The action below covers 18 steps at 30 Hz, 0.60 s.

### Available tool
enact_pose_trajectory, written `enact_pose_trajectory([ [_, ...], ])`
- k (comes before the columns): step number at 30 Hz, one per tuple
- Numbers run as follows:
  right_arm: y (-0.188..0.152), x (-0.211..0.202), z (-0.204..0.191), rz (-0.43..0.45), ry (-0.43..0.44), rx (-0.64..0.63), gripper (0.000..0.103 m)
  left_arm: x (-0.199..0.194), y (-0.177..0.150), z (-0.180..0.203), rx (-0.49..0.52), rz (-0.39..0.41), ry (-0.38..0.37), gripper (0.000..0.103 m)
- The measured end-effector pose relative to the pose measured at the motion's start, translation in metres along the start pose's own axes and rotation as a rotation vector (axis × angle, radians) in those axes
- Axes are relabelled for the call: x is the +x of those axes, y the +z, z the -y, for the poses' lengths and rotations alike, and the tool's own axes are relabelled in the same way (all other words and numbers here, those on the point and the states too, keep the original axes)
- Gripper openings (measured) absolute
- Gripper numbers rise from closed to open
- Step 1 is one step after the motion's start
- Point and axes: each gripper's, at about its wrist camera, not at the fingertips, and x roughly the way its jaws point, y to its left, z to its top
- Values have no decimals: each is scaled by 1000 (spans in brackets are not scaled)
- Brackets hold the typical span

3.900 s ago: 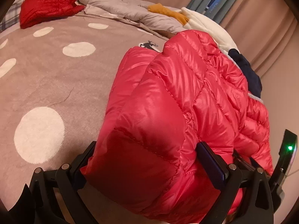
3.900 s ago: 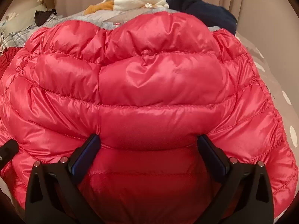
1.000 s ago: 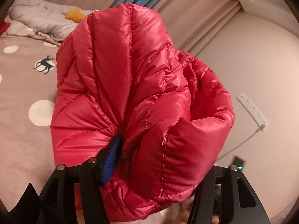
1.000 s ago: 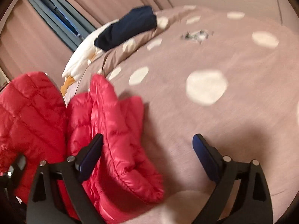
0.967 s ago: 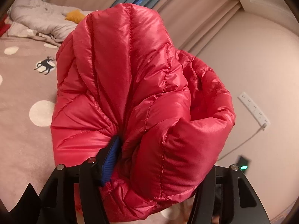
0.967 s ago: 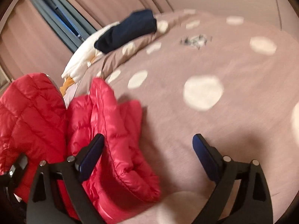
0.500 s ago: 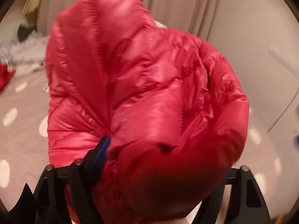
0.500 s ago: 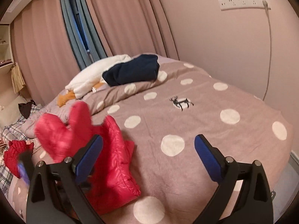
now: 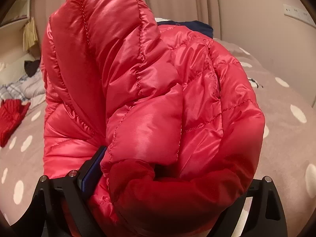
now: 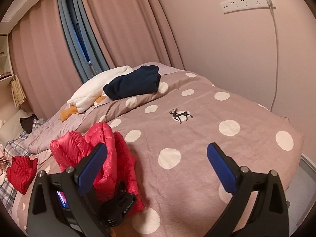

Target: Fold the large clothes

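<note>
A bed covered by a mauve duvet [image 10: 197,130] with white polka dots and one small black deer motif [image 10: 180,115] is seen in both wrist views. The cover lies mostly flat, with shallow creases. At the far end of the bed a folded navy garment [image 10: 134,83] is stacked on a white fleece item [image 10: 94,90], and an orange-yellow piece [image 10: 68,112] shows beside them. A grey quilt [image 10: 45,132] is bunched along the left side, with plaid fabric [image 10: 11,148] below it. A second red garment [image 10: 21,169] is crumpled near the left edge.

Behind the bed, pink curtains [image 10: 126,23] are drawn over most of the wall; a strip of window with a blue-grey curtain [image 10: 79,35] is exposed between them. On the plain right-hand wall a white socket strip [image 10: 246,3] is mounted, with a cord [image 10: 276,59] hanging down from it.

The red puffer jacket [image 9: 150,102] is bundled and fills the left wrist view, standing up from the duvet between the fingers of the left gripper [image 9: 173,187]. The jaws are opening; the blue left pad lies against the fabric, the right pad is hidden by the bundle, so contact on that side cannot be told. In the right wrist view the jacket is seen on the bed's left half.

The right gripper [image 10: 157,165] is held above the bed with jaws spread wide, nothing between them.
</note>
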Motion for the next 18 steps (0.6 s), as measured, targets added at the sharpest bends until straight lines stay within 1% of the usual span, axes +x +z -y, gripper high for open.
enact_pose_trajectory([
  [3, 1, 0, 1, -8, -1, 12, 101, 3, 2, 5, 20, -4, 4, 93],
  [5, 2, 1, 2, -14, 8, 22, 101, 7, 4, 1, 35, -10, 3, 94],
  [8, 2, 0, 1, -18, 22, 22, 102, 5, 8, -1, 57, -21, -26, 97],
  [11, 2, -3, -1, -22, 48, 23, 102, -7, 11, -12, 38, -37, -83, 98],
  [13, 1, -4, -4, -25, 88, 28, 102, -19, 12, -22, 27, -44, -143, 98],
  [15, 0, -1, -9, -40, 146, 33, 102, -32, 10, -35, 17, -34, -219, 98],
  [16, -2, 4, -13, -57, 178, 32, 102, -36, 8, -41, 9, -33, -241, 98],
  [18, -6, 15, -21, -98, 208, 23, 102, -44, 4, -56, -27, -26, -271, 98],
])
